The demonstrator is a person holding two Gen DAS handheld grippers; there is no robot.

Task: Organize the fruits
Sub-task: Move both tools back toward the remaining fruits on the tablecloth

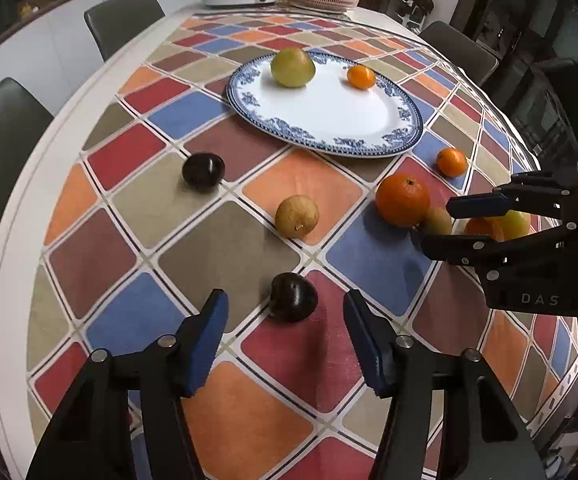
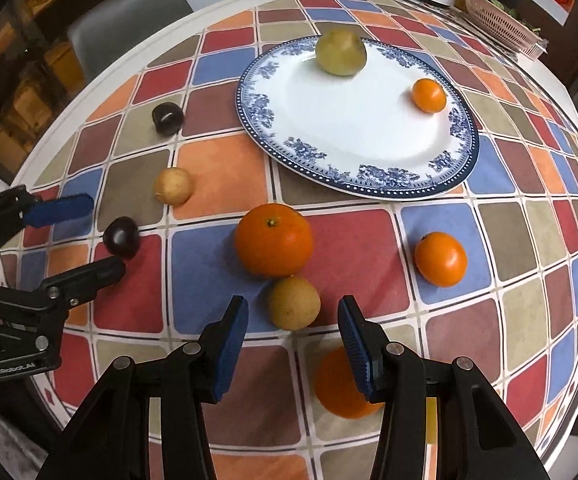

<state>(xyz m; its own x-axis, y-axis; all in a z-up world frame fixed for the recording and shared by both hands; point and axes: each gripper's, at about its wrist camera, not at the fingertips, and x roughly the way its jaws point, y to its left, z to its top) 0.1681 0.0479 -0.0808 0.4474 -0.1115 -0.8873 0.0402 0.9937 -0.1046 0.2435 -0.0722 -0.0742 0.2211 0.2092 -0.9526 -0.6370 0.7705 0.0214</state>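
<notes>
Two fruits are already on the plate (image 1: 405,108): a green pear (image 1: 292,67) and a small orange (image 1: 361,76). Roughly eight remain on the table (image 1: 225,248). Left tongs (image 1: 285,342) are spread, a dark plum (image 1: 293,297) just ahead between the tips. Right tongs (image 2: 293,346) are spread, empty, a brown fruit (image 2: 293,303) just ahead.

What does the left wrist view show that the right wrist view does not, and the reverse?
Only the left wrist view shows a yellow-green fruit behind the open right gripper. Only the right wrist view shows in full the orange under that gripper. Both show the blue-rimmed plate with a pear and a mandarin, the large orange, two dark plums, and the open left gripper.
</notes>
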